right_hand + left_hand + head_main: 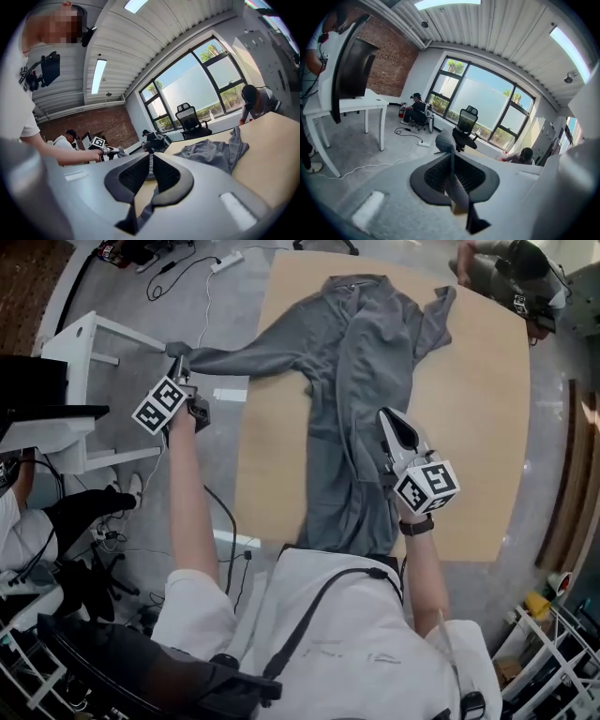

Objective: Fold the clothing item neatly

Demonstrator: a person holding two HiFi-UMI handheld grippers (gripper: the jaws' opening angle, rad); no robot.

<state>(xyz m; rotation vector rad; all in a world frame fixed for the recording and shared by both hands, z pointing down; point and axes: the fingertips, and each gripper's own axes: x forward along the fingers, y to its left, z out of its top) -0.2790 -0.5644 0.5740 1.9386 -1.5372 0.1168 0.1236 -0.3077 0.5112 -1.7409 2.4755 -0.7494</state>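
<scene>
Head view: grey shirt (347, 362) laid lengthwise on wooden table (469, 427), collar toward far edge, hem reaching near edge. One sleeve (246, 360) drawn out taut past table's left edge, above grey floor (141, 296). Other sleeve (433, 320) crumpled near table's far right. Left gripper (178, 354) off the table, at end of drawn-out sleeve, just beside white desk (80, 334). Right gripper (384, 418) at shirt's right edge, about mid-length, marker cube toward the wearer.

Left gripper view: jaws closed together, thin strip of grey cloth pinched between pads; tuft standing up beyond tips, tail hanging beneath. Behind: black chair (466, 123), tall windows (487, 103).

Right gripper view: jaws nearly together, clamped on thin grey fabric, fold trailing out below. Remainder of shirt heaped on table beyond, right of jaws. Left gripper's cube small at far left, sleeve end at its tips.

Elsewhere, head view: power strip (226, 259) with cables on floor off table's far left corner; second person (511, 268) leaning at table's far right corner.
</scene>
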